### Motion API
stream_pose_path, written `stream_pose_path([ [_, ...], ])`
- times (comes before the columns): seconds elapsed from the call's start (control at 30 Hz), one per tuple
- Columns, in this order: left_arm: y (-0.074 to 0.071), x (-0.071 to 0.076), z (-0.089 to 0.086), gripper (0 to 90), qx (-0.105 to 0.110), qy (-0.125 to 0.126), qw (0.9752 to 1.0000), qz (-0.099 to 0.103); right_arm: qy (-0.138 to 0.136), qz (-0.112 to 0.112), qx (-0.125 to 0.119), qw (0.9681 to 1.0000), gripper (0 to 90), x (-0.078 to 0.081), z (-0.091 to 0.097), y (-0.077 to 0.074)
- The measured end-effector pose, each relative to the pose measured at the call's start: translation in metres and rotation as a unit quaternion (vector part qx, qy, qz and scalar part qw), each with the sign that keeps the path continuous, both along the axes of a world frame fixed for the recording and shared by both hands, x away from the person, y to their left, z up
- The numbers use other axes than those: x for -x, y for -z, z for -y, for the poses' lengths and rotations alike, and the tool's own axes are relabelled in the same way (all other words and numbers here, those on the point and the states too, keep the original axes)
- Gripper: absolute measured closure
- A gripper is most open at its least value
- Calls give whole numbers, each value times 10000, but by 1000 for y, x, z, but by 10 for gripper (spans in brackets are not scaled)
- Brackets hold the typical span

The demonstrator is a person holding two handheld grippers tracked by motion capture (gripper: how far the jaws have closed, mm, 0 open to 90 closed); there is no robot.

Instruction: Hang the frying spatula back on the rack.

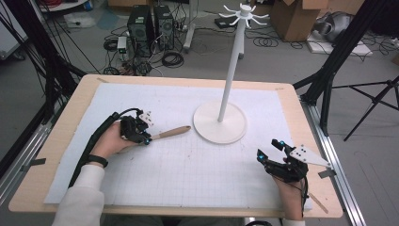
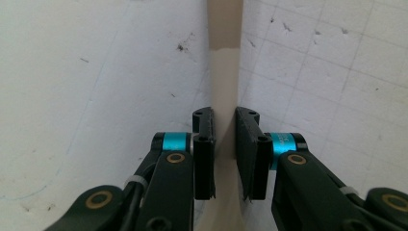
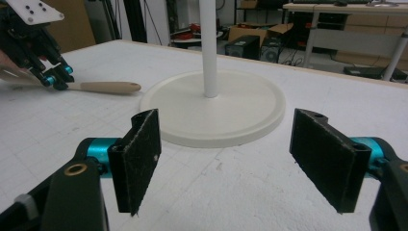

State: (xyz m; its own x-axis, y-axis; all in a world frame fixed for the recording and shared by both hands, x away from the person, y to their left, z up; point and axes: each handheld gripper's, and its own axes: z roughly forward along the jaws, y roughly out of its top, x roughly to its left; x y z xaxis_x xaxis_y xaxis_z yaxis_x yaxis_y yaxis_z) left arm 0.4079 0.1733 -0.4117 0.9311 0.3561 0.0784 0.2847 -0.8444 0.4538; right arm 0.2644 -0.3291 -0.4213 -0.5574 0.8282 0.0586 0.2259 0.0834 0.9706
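Right tongs [image 3: 223, 163] closest to cam, jaws spread wide, nothing between them, parked low over the mat [image 1: 179, 179] at the near-right of the counter [image 1: 306, 117]. We read that as standby: kept clear so they don't block the left side's work, but already facing the stand [image 3: 211, 108].

Left tongs [image 2: 224, 144] are clamped on the spoon [image 1: 171, 133]. In the left gripper view both pads pinch the flat pale part of the utensil, w/ the handle running straight away from them. Grip is centred across the width, prob so it won't twist when lifted.

Spoon lies flat on the mat, left of centre, wooden handle pointing toward the stand base, tip near the rim but not touching. Can't tell if the gripped end is off the mat yet.

Stand sits mid-counter toward the far side, thin pole up to a ring of hooks at top. We guess the handle-out grip is on purpose: leaves the free end available to hang on a hook. Whether the handle has a hole, too small to see.
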Motion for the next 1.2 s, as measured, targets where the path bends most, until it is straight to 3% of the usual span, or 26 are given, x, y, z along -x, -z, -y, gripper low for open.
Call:
stream_pose_path([
  [0.23, -5, 14, -8, 780, 175, 3, 9994, 285, 27, -6, -37, 10000, 252, -1, 0, 0],
  [0.4, -20, 27, -12, 780, 469, -57, 9973, 556, 27, -18, -58, 10000, 254, -1, -2, 0],
  [0.5, -31, 40, -10, 779, 670, -72, 9947, 773, 21, 4, -57, 10000, 254, -1, -3, 0],
  [0.57, -44, 54, -6, 779, 924, -68, 9895, 1107, -8, 10, -74, 10000, 254, -1, -5, -1],
  [0.63, -52, 64, -3, 779, 1098, -34, 9856, 1283, -46, 49, -63, 10000, 254, -1, -7, -2],
  [0.67, -52, 64, -3, 779, 1098, -34, 9856, 1283, -59, 56, -62, 9999, 254, -1, -8, -2],
  [0.7, -58, 74, 1, 779, 1317, -17, 9799, 1496, -75, 65, -74, 9999, 254, 0, -9, -3],
  [0.73, -58, 74, 1, 779, 1317, -17, 9799, 1496, -75, 65, -74, 9999, 254, 0, -9, -3],
  [0.77, -64, 84, 4, 779, 1542, 63, 9730, 1719, -116, 89, -69, 9999, 254, 0, -13, -5],
  [0.8, -64, 84, 4, 779, 1542, 63, 9730, 1719, -118, 92, -66, 9999, 254, 1, -14, -6],
  [0.83, -69, 93, 8, 779, 1803, 86, 9664, 1829, -139, 121, -52, 9998, 254, 1, -15, -7],
  [0.9, -73, 101, 12, 779, 1899, 108, 9615, 1983, -185, 143, -87, 9997, 254, 2, -19, -10],
  [0.93, -73, 101, 12, 779, 1899, 108, 9615, 1983, -222, 163, -115, 9996, 254, 2, -21, -11],
  [0.97, -76, 109, 15, 779, 1967, 124, 9562, 2164, -253, 148, -147, 9995, 254, 3, -23, -13],
  [1.0, -76, 109, 15, 779, 1967, 124, 9562, 2164, -288, 182, -161, 9993, 254, 4, -26, -14],
  [1.03, -79, 115, 19, 779, 2082, 106, 9502, 2315, -327, 220, -161, 9991, 254, 4, -28, -16],
  [1.07, -79, 115, 19, 779, 2082, 106, 9502, 2315, -327, 220, -161, 9991, 254, 4, -28, -16],
  [1.17, -83, 122, 21, 779, 2322, 130, 9392, 2525, -464, 278, -217, 9983, 254, 8, -39, -25],
  [1.2, -84, 123, 22, 779, 2367, 131, 9368, 2573, -464, 278, -217, 9983, 254, 8, -39, -25],
])
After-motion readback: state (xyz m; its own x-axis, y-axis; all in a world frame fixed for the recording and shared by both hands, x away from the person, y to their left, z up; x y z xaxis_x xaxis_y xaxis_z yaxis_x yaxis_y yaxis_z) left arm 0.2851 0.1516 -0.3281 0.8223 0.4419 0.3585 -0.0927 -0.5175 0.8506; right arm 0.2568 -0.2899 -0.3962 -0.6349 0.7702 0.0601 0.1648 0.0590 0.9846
